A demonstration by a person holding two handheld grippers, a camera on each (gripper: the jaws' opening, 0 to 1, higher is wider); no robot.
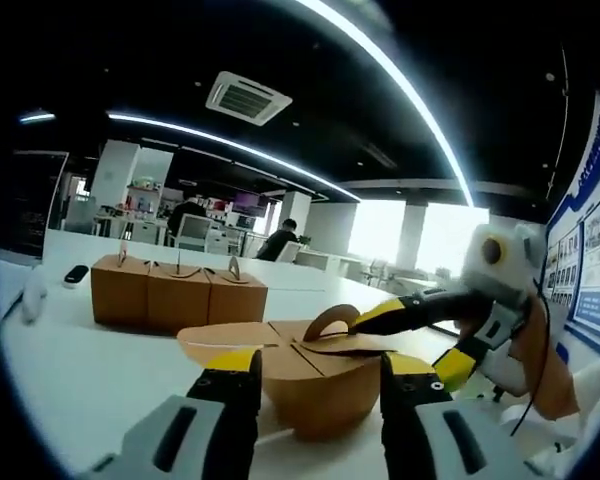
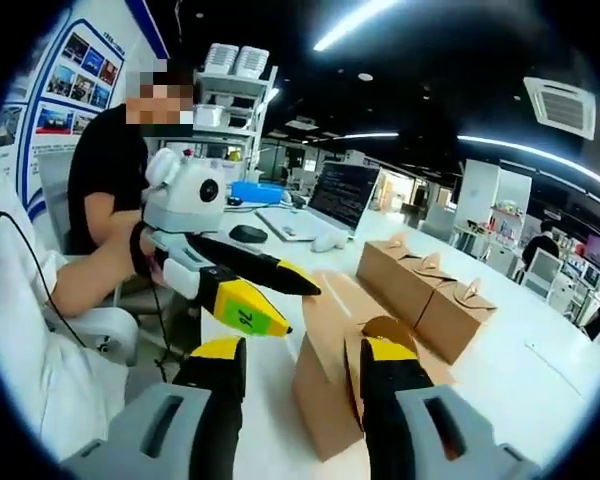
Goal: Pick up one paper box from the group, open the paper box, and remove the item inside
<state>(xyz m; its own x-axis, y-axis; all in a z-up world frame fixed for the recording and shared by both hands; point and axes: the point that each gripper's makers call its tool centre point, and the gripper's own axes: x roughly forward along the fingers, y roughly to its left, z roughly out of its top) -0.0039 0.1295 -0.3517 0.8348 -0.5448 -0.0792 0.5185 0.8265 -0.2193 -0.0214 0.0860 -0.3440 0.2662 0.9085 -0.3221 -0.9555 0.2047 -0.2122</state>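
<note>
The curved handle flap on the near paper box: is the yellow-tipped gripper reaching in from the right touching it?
Touching. In the left gripper view, the right gripper meets the edge of the curved handle flap atop the near paper box.

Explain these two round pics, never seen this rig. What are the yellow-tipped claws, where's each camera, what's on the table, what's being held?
No robot here: a person holds a two-jaw gripper in each hand, and a fisheye camera rides on each one, looking along its jaws.

In the left gripper view, the left gripper rises from the bottom, its jaws on either side of a brown paper box on the white table. The right gripper comes in from the right, with its tips at the box's curved top flap. Whether it is pinching the flap is hard to tell.

The right gripper view shows the same scene from the other side: the same box, with the left gripper coming in from the left.

Behind stand three more boxes in a row, still closed. The same row appears in the right gripper view, along with a keyboard, a mouse and a monitor.
</note>
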